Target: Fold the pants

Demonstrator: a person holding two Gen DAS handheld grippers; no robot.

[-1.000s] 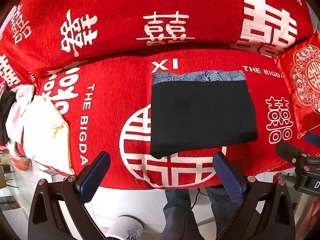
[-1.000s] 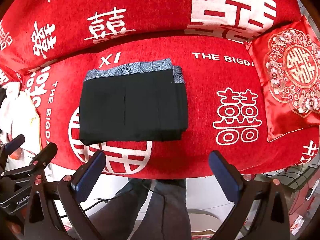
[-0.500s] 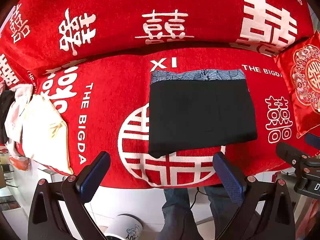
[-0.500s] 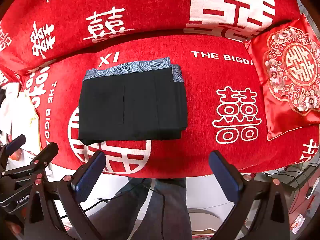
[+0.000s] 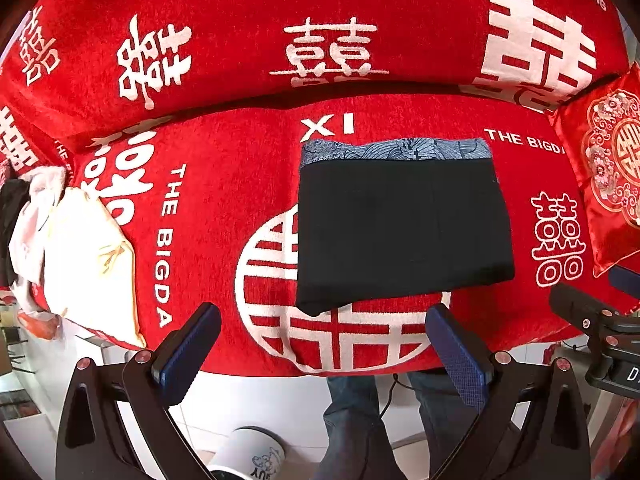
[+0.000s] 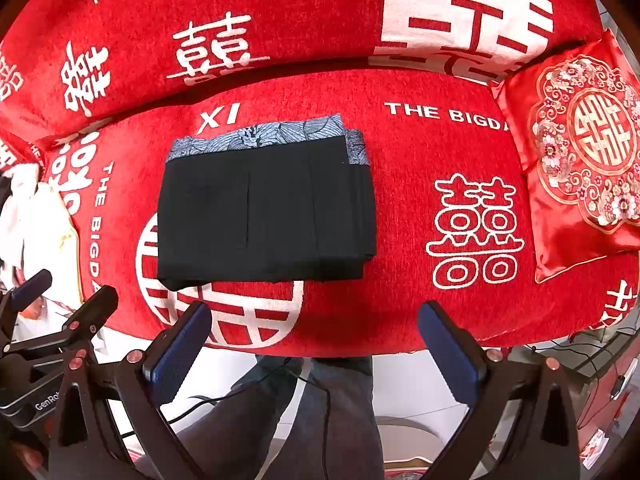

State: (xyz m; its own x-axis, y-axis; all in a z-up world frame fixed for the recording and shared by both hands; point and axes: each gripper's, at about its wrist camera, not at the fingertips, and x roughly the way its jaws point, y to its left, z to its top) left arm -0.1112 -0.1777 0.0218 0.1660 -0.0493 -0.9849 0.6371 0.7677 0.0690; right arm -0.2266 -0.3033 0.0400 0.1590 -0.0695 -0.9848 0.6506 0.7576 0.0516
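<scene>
On the red sofa seat (image 5: 224, 216), black pants (image 5: 404, 232) lie folded into a flat rectangle.
Left gripper (image 5: 320, 344) and right gripper (image 6: 316, 340) hover wide apart, empty, near the sofa's front edge.

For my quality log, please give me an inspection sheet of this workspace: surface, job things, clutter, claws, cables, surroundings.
Surface: red sofa cover with white wedding characters, seat and backrest.
Job's things: black pants folded into a flat rectangle on the seat, patterned grey waistband at the far edge.
Clutter: cream cloth pile at the seat's left end; embroidered red cushion at the right end.
Claws: left claw and right claw open, empty, off the pants.
Cables: black cable near the person's legs.
Surroundings: white cup on the floor.
</scene>
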